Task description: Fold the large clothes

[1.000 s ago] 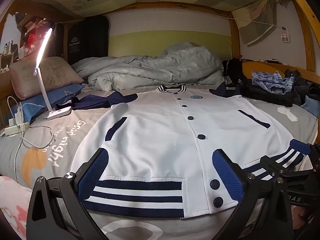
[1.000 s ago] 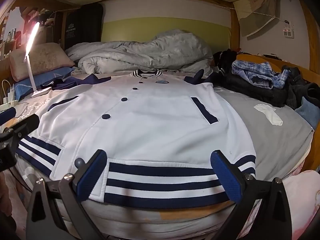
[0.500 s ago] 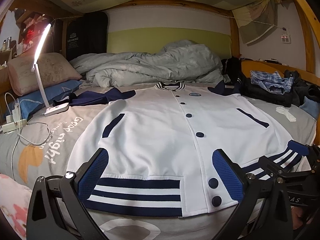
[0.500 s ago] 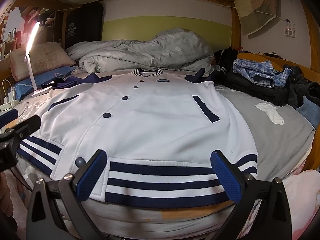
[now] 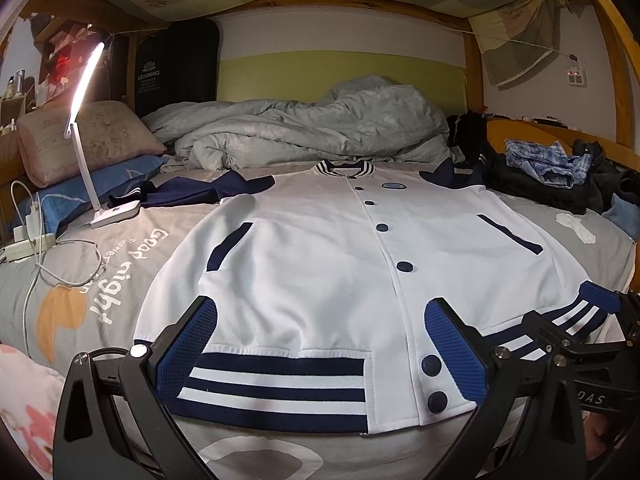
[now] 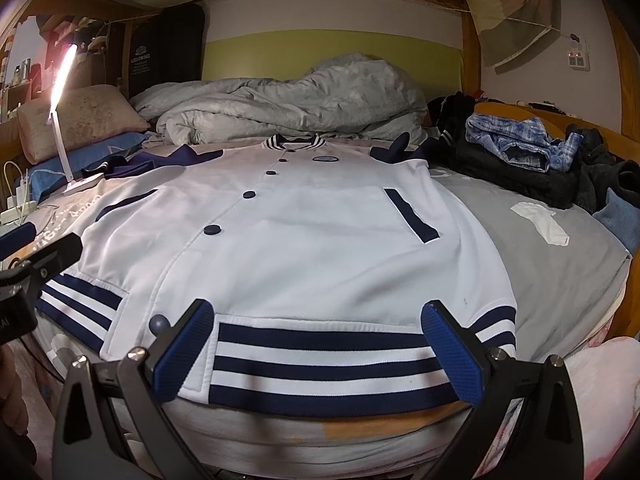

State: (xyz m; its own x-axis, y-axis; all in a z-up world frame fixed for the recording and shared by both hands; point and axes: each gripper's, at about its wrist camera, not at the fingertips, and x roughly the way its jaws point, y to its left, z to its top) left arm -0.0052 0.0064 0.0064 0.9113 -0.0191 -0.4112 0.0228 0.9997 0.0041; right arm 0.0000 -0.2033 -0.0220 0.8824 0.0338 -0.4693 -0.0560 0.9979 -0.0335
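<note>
Left wrist view shows the jacket (image 5: 320, 272) spread flat and face up on the bed (image 5: 120, 256), buttoned, collar toward the duvet (image 5: 304, 124), striped hem nearest the camera. The left gripper (image 5: 320, 344) hangs just above the hem on the wearer's right half, jaws wide and holding nothing. The right gripper (image 6: 320, 344) is likewise wide and empty over the other half of the hem, near the jacket's outer corner.

The fold looks not yet begun; I judge the step in hand is taking hold of the hem. To do it well, each gripper should come down on the ribbed band itself, pinching both layers close to an outer corner, so the panel lifts evenly. Lifting both sides together and level should keep the button line straight. The navy sleeves lie out by the shoulders and probably want tucking across the body first, or they will bunch inside the fold.

Counted: one jacket; five buttons visible in the left view; two slanted pockets; two grippers. Around it: one lit lamp (image 5: 86, 128) at the left, two stacked pillows (image 5: 80, 140) behind it, one clothes pile (image 6: 528, 160) at the right, and one white cloth (image 6: 540, 222) on the sheet, well apart from the jacket.
</note>
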